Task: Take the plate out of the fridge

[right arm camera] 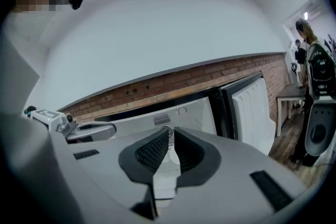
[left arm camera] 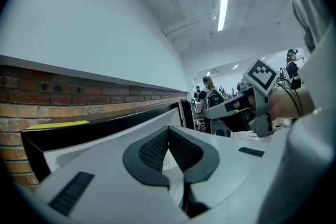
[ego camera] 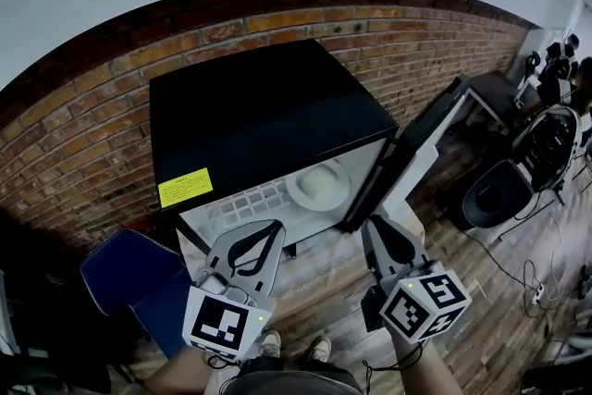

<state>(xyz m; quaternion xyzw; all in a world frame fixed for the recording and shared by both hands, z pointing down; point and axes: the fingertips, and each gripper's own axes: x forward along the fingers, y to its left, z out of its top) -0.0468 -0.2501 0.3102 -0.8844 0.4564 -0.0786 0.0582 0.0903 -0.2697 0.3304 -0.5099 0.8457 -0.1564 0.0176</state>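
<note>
Tongs, quantity two. Left tongs (left arm camera: 168,128): jaws together, pads meeting at the tips, nothing between them. Right tongs (right arm camera: 171,130): jaws together save a hairline slit, nothing between them. Both units are held near the open front of the fridge (ego camera: 259,111) and point into it. The left tongs are on the side away from the door (ego camera: 421,139), the right tongs on the door side. Each unit carries one marker cube: left cube (ego camera: 220,324), right cube (ego camera: 425,302).

Plate (ego camera: 319,183), quantity one: white, round, lying flat in the white interior of the fridge, toward the door side. Neither pair of tongs touches it. One white gridded panel (ego camera: 248,202) lies beside the plate inside the fridge, on the side away from the door.

Fridge, quantity one: black, compact, flat top. Door, quantity one: swung open, with a white inner lining. One yellow label (ego camera: 185,187) is fixed on the fridge's upper front edge, at the corner away from the door.

Behind the fridge: one brick wall (ego camera: 83,134). Beside the fridge, away from the door: one blue padded item (ego camera: 129,277), type not determinable. Beyond the door: one dark chair (ego camera: 499,194), and cables lying on the wooden floor (ego camera: 481,291). In front of the fridge, below the tongs: two shoes, left shoe (ego camera: 271,344) and right shoe (ego camera: 320,349).
</note>
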